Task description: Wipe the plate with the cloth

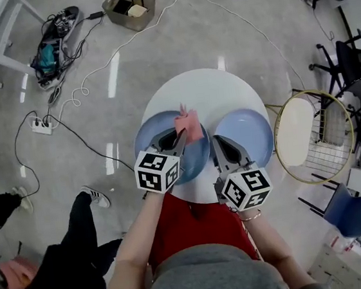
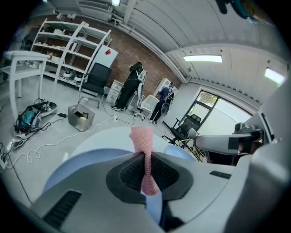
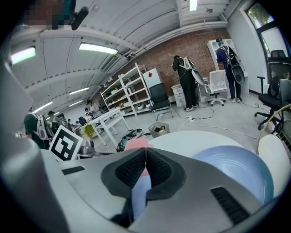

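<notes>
The left claw (image 1: 180, 139) is clamped on a pink knitted cloth (image 1: 188, 125). In the left gripper view its dark ribbed pads pinch the strip at mid-length, one short end tucked back between them and the wider free end (image 2: 142, 136) standing up past the tips. The right claw (image 1: 222, 150) has its pads pressed flat together with nothing between them, which the right gripper view (image 3: 145, 160) shows plainly. Two round plates lie side by side on the round white surface (image 1: 194, 90). The deeper blue plate (image 1: 148, 132) is toward the near-left edge, and the paler blue plate (image 1: 249, 133) is toward the near-right edge. The left claw hangs over the deeper blue plate with the cloth's free end pointing toward the far edge of the surface, above that plate's far-right rim. That plate's bowl therefore lies below the cloth and back toward the person. The cloth's long axis runs in line with the claw, so the wipe probably calls for tipping the claw down until the free end lies flat on the plate. Which plate is meant cannot be told, but the deeper blue one is the nearer, and the left arm is the one carrying the cloth. Both plates sit close to the surface's edges, so a hard sideways stroke could push one off. Open room lies toward the bare far half of the surface.
</notes>
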A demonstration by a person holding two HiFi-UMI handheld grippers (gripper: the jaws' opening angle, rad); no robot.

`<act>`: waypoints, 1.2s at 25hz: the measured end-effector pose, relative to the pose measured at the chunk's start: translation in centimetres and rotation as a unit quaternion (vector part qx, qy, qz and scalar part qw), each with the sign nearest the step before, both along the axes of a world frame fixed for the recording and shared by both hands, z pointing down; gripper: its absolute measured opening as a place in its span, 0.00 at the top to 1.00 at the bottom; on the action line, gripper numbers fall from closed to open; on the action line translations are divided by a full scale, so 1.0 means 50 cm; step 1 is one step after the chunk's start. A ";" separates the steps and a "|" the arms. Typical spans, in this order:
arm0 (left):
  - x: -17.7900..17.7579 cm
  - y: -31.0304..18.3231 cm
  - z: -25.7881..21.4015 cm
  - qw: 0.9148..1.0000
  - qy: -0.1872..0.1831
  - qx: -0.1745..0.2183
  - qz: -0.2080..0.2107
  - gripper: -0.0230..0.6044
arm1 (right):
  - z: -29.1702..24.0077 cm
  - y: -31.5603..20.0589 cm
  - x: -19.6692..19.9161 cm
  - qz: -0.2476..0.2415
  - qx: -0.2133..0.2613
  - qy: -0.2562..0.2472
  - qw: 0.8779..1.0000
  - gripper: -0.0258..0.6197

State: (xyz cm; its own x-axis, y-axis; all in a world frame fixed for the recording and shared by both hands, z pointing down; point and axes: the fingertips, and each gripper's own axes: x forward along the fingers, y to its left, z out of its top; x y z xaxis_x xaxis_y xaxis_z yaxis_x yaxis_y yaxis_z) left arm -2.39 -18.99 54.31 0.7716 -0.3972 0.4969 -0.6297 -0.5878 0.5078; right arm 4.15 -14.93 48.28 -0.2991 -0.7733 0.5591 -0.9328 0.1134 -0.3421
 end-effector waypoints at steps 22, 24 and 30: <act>-0.029 -0.038 0.127 0.986 -0.148 -0.074 -0.002 0.91 | 0.041 -0.029 0.003 -0.016 -0.033 -0.008 0.999 0.91; -0.049 -0.041 0.129 0.984 -0.157 -0.078 -0.016 0.91 | 0.043 -0.031 -0.004 -0.023 -0.035 -0.007 0.999 0.91; -0.097 -0.031 0.123 0.978 -0.189 -0.081 -0.038 0.91 | 0.044 -0.032 -0.020 -0.042 -0.036 -0.009 0.998 0.91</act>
